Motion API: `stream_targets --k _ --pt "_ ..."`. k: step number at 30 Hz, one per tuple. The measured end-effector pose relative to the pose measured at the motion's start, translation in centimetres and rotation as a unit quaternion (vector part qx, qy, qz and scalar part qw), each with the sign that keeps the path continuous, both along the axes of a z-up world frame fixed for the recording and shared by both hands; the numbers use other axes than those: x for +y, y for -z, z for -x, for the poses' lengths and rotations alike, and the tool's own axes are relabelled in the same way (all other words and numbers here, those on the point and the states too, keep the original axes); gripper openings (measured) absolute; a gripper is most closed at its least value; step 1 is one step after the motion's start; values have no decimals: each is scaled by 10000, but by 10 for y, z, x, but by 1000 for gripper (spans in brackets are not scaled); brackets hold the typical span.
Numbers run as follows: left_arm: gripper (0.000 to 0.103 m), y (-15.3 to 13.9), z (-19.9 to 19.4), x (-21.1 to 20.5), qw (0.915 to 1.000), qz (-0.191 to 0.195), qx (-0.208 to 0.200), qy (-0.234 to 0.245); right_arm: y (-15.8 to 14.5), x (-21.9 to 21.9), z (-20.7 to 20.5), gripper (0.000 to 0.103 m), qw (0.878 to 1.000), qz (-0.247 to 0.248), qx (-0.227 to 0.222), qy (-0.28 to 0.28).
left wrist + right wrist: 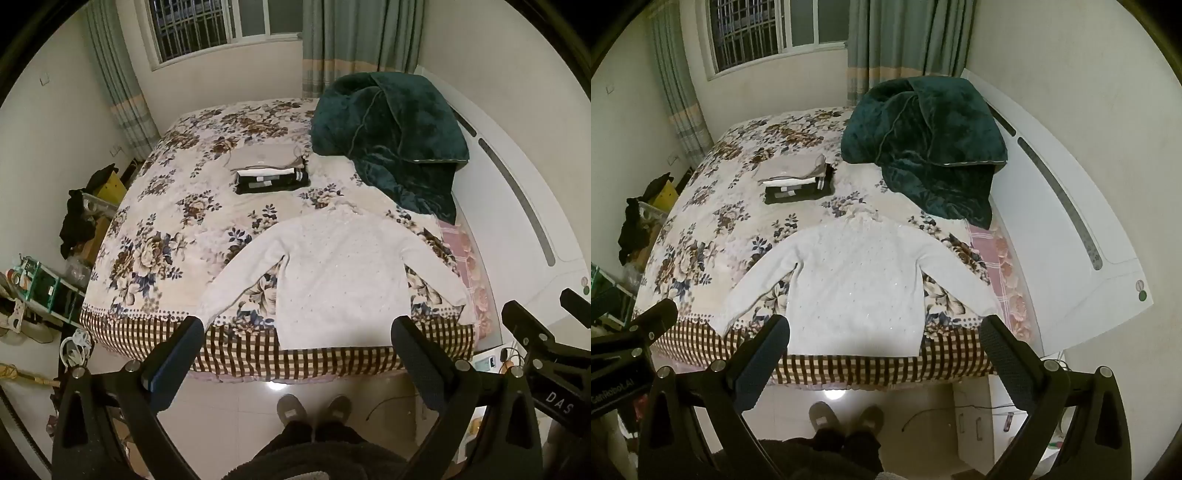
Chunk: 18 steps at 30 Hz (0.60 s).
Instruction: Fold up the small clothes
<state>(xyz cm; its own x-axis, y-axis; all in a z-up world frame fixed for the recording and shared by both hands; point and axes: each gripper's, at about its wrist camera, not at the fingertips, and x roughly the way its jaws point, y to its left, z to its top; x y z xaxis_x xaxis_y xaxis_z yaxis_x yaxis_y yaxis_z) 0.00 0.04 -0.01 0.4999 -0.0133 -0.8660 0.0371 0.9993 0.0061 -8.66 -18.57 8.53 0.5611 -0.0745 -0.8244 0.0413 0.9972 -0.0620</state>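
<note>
White long-sleeved knit sweater (340, 273), flat on floral-print bedspread (155, 236); folded clothes stack (271, 173) at 11 o'clock. Left gripper (297, 339), right gripper (884, 338): jaws wide, empty.

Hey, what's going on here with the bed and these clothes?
A person stands at the foot of the bed holding a claw in each hand. Both the left claw and right claw hang open and empty above a white sweater spread flat, sleeves out. A stack of folded clothes sits farther back beside a green blanket.
</note>
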Motion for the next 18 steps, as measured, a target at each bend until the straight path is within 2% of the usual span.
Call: stream_targets --k 18 --pt "103 -1 1 2 10000 -30 -18 -8 0 0 1 103 10000 11 21 -7"
